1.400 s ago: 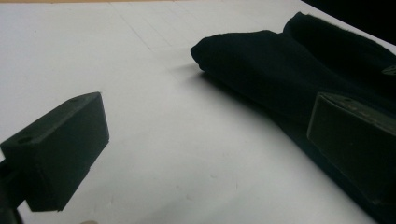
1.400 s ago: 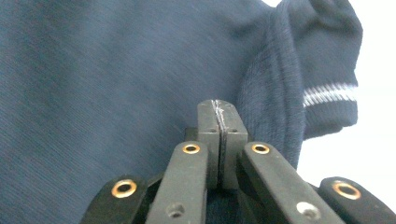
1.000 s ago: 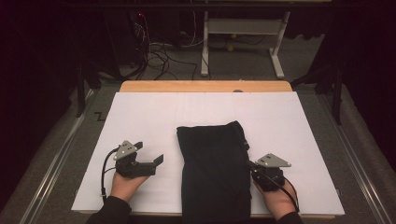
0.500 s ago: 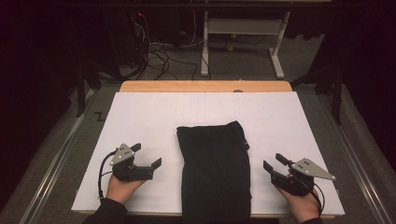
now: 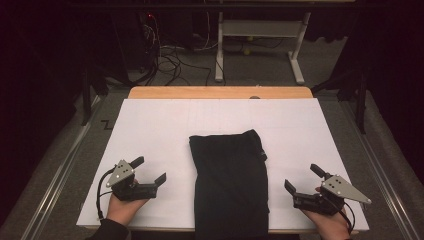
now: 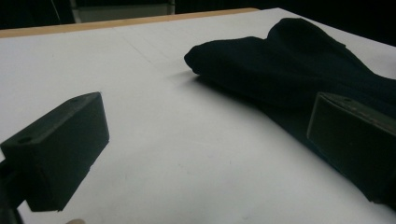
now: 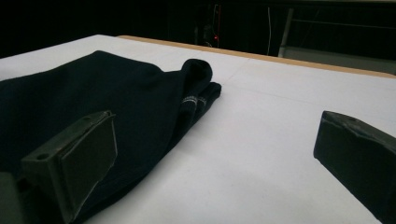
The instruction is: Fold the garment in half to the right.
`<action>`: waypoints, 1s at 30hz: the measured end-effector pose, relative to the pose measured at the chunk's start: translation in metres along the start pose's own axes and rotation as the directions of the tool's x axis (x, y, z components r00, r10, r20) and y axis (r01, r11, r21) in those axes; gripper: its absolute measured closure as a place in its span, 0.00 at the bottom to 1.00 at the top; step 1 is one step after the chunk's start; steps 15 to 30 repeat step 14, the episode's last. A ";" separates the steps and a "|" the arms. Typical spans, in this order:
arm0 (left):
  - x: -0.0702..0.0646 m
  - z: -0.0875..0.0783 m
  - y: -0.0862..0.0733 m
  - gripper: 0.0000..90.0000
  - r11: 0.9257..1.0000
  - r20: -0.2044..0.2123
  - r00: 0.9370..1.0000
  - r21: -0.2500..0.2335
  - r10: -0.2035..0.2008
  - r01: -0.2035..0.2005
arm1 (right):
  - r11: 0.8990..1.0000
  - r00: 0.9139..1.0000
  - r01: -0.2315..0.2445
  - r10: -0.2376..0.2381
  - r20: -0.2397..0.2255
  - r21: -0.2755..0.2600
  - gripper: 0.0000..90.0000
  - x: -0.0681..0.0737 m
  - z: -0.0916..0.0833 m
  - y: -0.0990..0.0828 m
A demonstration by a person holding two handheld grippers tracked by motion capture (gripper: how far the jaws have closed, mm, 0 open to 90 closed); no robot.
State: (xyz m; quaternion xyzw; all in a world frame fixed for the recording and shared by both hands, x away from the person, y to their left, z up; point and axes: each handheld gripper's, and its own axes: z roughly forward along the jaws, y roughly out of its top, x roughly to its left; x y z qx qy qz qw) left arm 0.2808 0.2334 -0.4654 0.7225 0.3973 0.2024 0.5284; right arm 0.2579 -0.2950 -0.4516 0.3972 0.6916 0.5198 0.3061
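Right tool [image 5: 304, 179] let go of dark cloth [image 5: 229, 180], jaws opened, drawn aside

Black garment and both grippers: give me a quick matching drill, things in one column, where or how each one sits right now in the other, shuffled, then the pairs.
Things:
1. black garment
2. left gripper
3. right gripper
4. white sheet

Places or states:
A. covers the tabletop, with a strip of wood bare at its far edge
B. jaws open, off the garment's right edge, on the sheet's right side
C. lies folded in the middle, its near end reaching the front edge
D. jaws open, off the garment's left edge, on the sheet's left side

Pairs: 1-C, 2-D, 3-B, 4-A
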 end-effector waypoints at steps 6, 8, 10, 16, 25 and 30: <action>-0.001 -0.002 0.000 0.00 1.000 0.007 1.000 -0.004 -0.001 0.001 | 1.000 1.000 0.013 -0.013 0.010 0.008 0.00 0.004 0.000 -0.001; -0.001 -0.001 0.000 0.00 1.000 0.006 1.000 -0.002 -0.002 0.002 | 1.000 1.000 0.010 -0.010 0.013 0.008 0.00 0.004 0.000 -0.002; -0.002 0.000 0.000 0.00 1.000 0.006 1.000 0.002 0.001 -0.001 | 1.000 1.000 0.007 -0.007 0.012 0.009 0.00 0.003 0.000 -0.002; -0.001 -0.002 0.003 0.00 1.000 0.002 1.000 -0.001 0.006 -0.006 | 1.000 1.000 -0.004 0.003 0.019 0.009 0.00 0.000 0.000 -0.004; -0.001 -0.002 0.003 0.00 1.000 0.002 1.000 -0.001 0.006 -0.006 | 1.000 1.000 -0.004 0.003 0.019 0.009 0.00 0.000 0.000 -0.004; -0.001 -0.002 0.003 0.00 1.000 0.002 1.000 -0.001 0.006 -0.006 | 1.000 1.000 -0.004 0.003 0.019 0.009 0.00 0.000 0.000 -0.004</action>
